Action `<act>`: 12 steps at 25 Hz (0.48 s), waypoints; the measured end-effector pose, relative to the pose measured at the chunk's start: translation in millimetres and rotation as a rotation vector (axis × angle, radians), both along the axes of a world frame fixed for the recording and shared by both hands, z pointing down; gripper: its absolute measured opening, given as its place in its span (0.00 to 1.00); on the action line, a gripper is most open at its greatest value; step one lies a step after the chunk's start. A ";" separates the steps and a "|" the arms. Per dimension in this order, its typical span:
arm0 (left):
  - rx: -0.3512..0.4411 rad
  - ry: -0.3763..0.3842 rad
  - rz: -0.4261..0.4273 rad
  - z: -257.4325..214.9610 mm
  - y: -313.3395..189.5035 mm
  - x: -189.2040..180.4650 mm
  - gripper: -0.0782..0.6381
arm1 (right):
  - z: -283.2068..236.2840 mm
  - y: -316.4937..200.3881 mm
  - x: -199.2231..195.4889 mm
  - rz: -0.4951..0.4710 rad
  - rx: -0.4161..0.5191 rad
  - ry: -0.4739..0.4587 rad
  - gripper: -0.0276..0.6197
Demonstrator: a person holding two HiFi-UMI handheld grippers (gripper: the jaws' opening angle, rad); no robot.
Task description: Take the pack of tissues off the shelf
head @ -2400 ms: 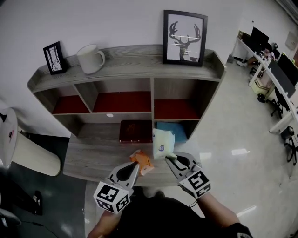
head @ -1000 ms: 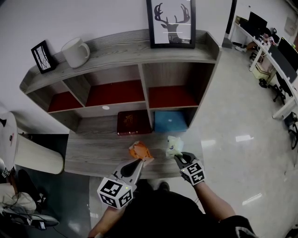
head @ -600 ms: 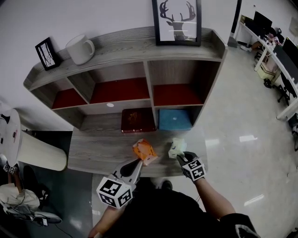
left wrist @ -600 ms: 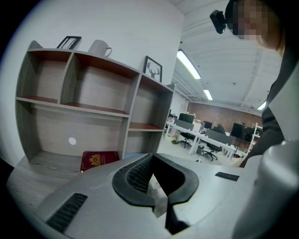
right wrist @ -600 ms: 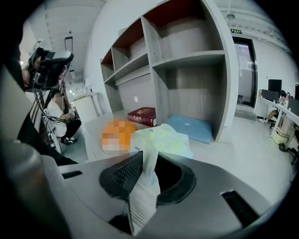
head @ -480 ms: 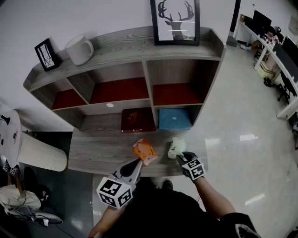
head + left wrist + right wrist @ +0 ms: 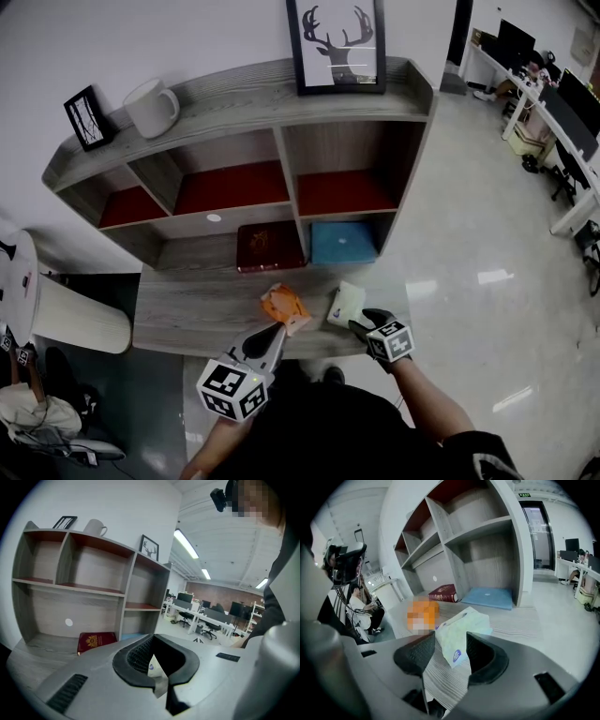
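- Head view: the pack of tissues [image 7: 346, 304] lies flat on the tabletop [image 7: 187, 309] at lower centre, off the shelf [image 7: 281, 98] and just ahead of my right gripper [image 7: 362, 324]. My left gripper [image 7: 272, 330] points at an orange packet [image 7: 284, 307].
- Left gripper view: my fingers are clenched together.
- Right gripper view: my fingers [image 7: 485, 656] have just been opening and now stand released, with the pack lying between them.

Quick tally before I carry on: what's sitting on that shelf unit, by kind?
Framed pictures: 2, small picture, deer picture
Mugs: 1, mug
Flat items in lower compartments: 2, red book, blue flat item
Packs on front ledge: 2, orange pack, tissue pack
Total: 7
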State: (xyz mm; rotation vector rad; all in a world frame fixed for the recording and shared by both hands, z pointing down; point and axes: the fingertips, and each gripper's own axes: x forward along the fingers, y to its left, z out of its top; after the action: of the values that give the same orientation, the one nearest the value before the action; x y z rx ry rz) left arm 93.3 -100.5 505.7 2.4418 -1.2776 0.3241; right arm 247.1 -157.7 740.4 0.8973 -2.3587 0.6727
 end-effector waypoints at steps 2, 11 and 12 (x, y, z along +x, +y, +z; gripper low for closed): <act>0.007 0.003 -0.003 -1.4 -1.1 0.7 0.13 | -13.7 -1.9 4.6 0.014 0.018 -0.025 0.30; 0.049 0.021 -0.014 -12.1 -2.7 5.4 0.13 | -82.3 -4.9 7.0 0.017 0.129 -0.130 0.30; 0.051 0.023 -0.016 -13.6 -2.5 5.3 0.13 | -89.9 -4.0 4.8 0.011 0.141 -0.138 0.30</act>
State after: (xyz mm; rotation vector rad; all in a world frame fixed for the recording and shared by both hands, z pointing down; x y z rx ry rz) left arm 98.6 -103.0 492.1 2.4691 -1.3106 0.2609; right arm 252.0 -161.6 650.5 0.9517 -2.5521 0.5949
